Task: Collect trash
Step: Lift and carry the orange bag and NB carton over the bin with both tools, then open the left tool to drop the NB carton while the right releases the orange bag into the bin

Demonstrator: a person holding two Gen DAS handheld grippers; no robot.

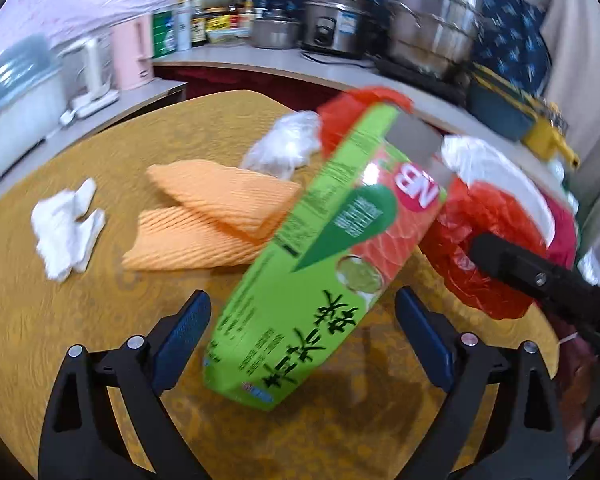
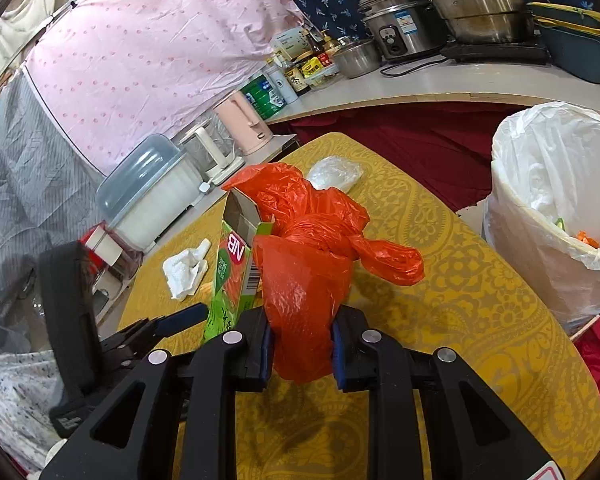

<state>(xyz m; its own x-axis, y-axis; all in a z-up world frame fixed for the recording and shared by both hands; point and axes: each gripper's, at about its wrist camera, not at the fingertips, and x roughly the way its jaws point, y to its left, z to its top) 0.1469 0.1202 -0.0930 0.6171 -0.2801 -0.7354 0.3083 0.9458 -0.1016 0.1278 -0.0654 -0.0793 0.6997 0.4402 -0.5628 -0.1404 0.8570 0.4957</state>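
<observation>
Kitchen corner: yellow patterned table (image 1: 80, 340), pots and bottles on the counter behind it.

Left wrist view: left gripper (image 1: 304, 344) points steeply down at the table, fingers spread wide. The green carton (image 1: 324, 260) stands tilted between them, its open top leaning away toward the red bag; neither pad appears to press it, so I judge it just let go or not yet taken. Picture is smeared, contact uncertain. Left on the table: crumpled white tissue (image 1: 66, 232), two orange foam sleeves (image 1: 208, 220), clear plastic wad (image 1: 284, 144). The right gripper's finger shows at the right edge against the red plastic bag (image 1: 480, 236).

Right wrist view: right gripper (image 2: 300, 352) tilts moderately downward, fingers pinching the lower part of the red plastic bag, which bunches up above them. The carton leans just beside the bag on its left. The bin (image 2: 548, 216), lined in white, stands off the table's right edge and already holds some scraps.

Progress, judged: early to middle; bag in hand, carton, tissue, sleeves and wad not yet binned
</observation>
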